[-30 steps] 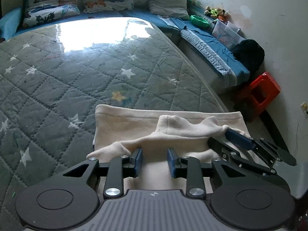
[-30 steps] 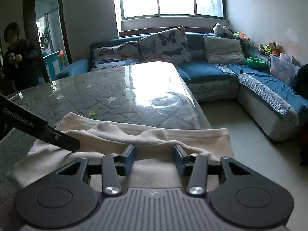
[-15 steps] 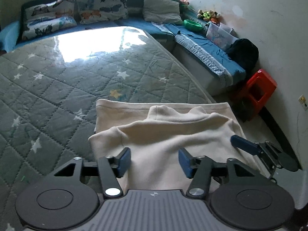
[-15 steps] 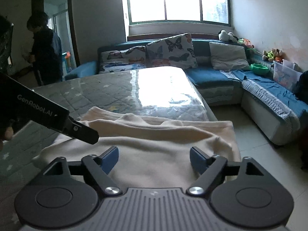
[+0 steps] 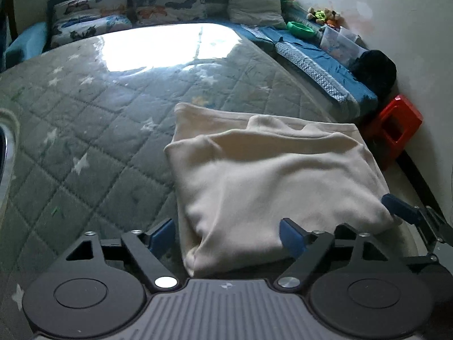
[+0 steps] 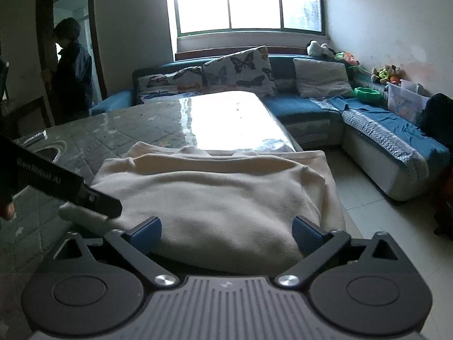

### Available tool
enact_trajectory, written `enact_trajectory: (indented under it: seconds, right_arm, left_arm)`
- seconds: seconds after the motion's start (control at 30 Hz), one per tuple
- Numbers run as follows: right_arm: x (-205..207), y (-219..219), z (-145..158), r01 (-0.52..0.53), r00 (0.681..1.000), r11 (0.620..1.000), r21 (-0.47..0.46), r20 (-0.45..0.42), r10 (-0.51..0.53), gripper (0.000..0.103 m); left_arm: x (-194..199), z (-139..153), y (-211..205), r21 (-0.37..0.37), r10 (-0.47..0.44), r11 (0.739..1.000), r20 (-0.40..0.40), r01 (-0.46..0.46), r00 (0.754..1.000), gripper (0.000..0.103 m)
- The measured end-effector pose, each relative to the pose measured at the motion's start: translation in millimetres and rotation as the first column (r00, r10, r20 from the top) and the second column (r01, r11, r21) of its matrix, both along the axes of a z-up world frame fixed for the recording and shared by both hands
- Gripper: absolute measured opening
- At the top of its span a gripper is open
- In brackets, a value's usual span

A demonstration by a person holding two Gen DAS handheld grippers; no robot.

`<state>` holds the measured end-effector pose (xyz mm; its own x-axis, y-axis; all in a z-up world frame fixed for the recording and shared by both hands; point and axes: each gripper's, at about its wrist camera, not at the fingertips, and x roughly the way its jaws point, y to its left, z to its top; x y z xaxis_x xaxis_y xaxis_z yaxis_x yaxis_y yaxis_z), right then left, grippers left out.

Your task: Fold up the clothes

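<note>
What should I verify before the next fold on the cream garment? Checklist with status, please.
1. Left gripper free of cloth: ok, jaws opening, pads not pressing.
2. Right gripper free: ok, jaws opening, cloth only lies between them.
3. Cream garment resting flat on the quilted table: ok.
4. Folded edges aligned: not ok, lower layer sticks out at the far side.
5. Near right corner fully on the table: cannot tell.
6. Metal bowl away from garment: ok.
</note>
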<state>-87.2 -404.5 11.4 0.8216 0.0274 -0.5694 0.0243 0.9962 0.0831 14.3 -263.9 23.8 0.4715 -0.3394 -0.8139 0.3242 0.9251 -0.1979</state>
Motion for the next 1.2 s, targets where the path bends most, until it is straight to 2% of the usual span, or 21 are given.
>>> enact_trajectory:
  seconds: [0.2,0.3,0.8,1.2]
  right_arm:
    - [-11,10,5,0.019,1.0,1.0,-0.009,0.0,-0.019,0.103]
    - [-16,15,6,0.03,1.0,1.0,-0.006,-0.003,-0.03,0.103]
    - [-43,37,12,0.036,0.999,0.999,0.017,-0.016,-0.036,0.103]
    - [-57,48,16,0.033,0.999,0.999,0.017,-0.006,-0.033,0.103]
  left_arm:
    - [-11,2,18,-0.012,0.034,0.999,0.019,-0.034,0.999,0.101]
    - [-19,4,27,-0.016,0.042,0.999,0.031,-0.042,0.999,0.103]
    - [-63,13,49,0.012,0.024,1.0,0.096,-0.025,0.995,0.103]
    - [-80,24,60,0.028,0.028,0.999,0.134,-0.032,0.991,0.103]
